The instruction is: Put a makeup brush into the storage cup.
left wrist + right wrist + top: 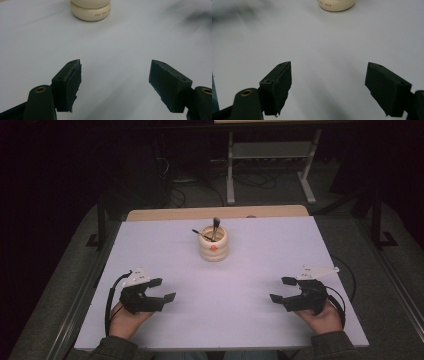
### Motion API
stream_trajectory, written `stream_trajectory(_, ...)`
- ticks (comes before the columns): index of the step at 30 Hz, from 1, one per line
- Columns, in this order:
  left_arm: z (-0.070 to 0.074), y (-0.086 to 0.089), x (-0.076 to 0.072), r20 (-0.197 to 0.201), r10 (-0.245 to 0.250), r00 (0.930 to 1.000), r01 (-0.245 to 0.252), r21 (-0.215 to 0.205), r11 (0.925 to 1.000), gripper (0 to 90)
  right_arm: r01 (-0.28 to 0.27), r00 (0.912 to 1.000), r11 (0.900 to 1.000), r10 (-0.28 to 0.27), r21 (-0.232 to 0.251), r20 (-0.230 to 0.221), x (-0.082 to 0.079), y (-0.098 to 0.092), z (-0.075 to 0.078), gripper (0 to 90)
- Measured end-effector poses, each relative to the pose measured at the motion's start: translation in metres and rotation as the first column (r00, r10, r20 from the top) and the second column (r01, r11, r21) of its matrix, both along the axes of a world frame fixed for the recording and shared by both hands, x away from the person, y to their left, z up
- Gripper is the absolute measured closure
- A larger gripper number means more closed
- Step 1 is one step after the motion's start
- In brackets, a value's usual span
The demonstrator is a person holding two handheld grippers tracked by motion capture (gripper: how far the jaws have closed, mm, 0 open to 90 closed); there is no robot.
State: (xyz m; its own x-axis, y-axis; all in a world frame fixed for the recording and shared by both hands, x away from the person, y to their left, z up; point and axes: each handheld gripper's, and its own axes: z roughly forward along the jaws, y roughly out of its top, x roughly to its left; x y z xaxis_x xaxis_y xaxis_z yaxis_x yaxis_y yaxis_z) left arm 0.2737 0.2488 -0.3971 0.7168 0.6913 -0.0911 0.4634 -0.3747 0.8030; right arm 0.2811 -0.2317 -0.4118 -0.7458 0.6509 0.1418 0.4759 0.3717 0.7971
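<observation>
High view: a white table (pixel 250 265) carries a cream ribbed jar (pixel 213 245) near its far middle, upright, with an orange dot on its front. Two brushes (pixel 215 227) stand in the jar, leaning; one has a dark tuft at the top. The left gripper (pixel 166 290) rests at the near left of the table, held by a hand (pixel 127 317), with its jaws spread apart and nothing between them. The right gripper (pixel 281 290) rests at the near right, held by the other hand (pixel 322 317), its jaws likewise spread and empty. Both grippers point inward and are well apart from the jar and from each other.

Left gripper view: the two black jaws rise from the bottom, wide apart, bare table between them. The jar's base (pixel 90 11) shows at the top edge, left of centre, with small lettering on it, well beyond the jaws.

Right gripper view: the jaws stand wide apart over bare table. The jar's base (pixel 336 5) shows at the top edge, a little right of centre, far from the jaws.
</observation>
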Motion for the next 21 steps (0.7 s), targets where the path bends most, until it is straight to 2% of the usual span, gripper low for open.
stream_trajectory(15,-0.01,0.001,-0.018,0.003,-0.012,0.9999,0.012,0.0,0.9999,23.8,0.001,1.0,1.0,-0.001,-0.001,0.002,-0.009,-0.002,-0.003,18.3)
stream_trajectory(17,-0.011,0.001,-0.018,0.002,-0.02,0.9998,0.02,0.012,0.9997,22.9,0.003,1.0,1.0,-0.003,-0.002,-0.002,-0.01,-0.003,-0.003,17.7)
stream_trajectory(21,-0.011,0.002,-0.018,0.002,-0.029,0.9996,0.029,0.009,0.9995,20.3,0.004,1.0,1.0,-0.004,-0.001,-0.002,-0.012,-0.004,-0.004,16.8)
